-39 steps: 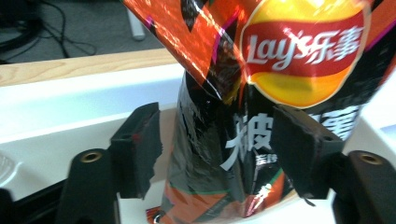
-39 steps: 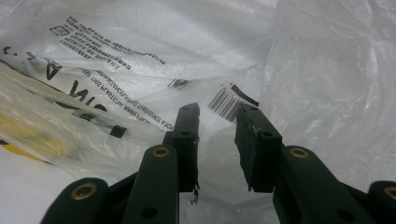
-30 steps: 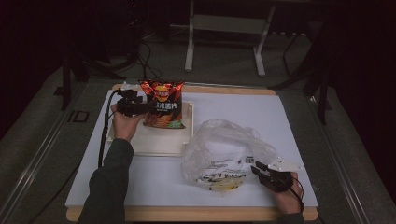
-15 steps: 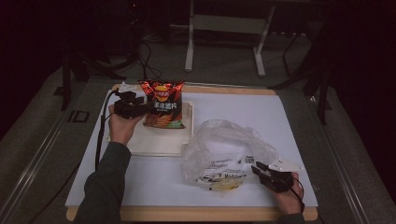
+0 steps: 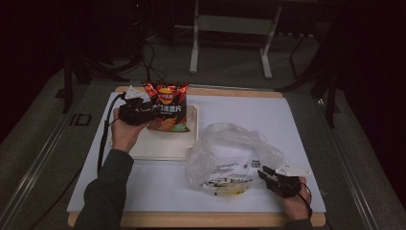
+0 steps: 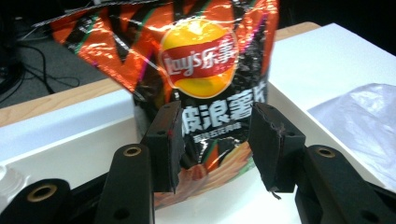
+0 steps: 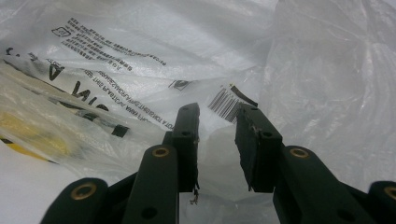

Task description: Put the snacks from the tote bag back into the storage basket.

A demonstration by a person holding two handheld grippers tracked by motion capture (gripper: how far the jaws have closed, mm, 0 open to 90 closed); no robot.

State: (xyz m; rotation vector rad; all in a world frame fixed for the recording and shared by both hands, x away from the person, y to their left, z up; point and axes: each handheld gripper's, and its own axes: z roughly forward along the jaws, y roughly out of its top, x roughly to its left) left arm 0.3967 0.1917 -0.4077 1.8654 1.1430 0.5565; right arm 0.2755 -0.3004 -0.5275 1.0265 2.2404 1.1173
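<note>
— On the bench's (image 5: 287, 115) far left, what did the left hand-held gripper (image 5: 143, 111) have?
— It reached the chip bag (image 5: 166, 106), which stood upright on a shallow white tray (image 5: 191, 139). Its jaws had just been closing, with the bag's lower front between them. In the left gripper view the pads (image 6: 169, 140) sat at either side of the bag (image 6: 201, 79), but I could not tell whether they pressed it yet.
— And the right one?
— The right hand-held gripper (image 5: 269, 173) lay at the near right edge, at the clear plastic bag (image 5: 230, 155). In the right gripper view its jaws stood partly apart with a fold of the film (image 7: 219, 154) between them, near a printed barcode (image 7: 223, 105). Whether the pads squeezed the film, I couldn't tell.
— Where was the plastic bag relative to the chips?
— Nearer the person and to the right, just beside the tray's corner, with something yellow inside (image 5: 230, 190).
</note>
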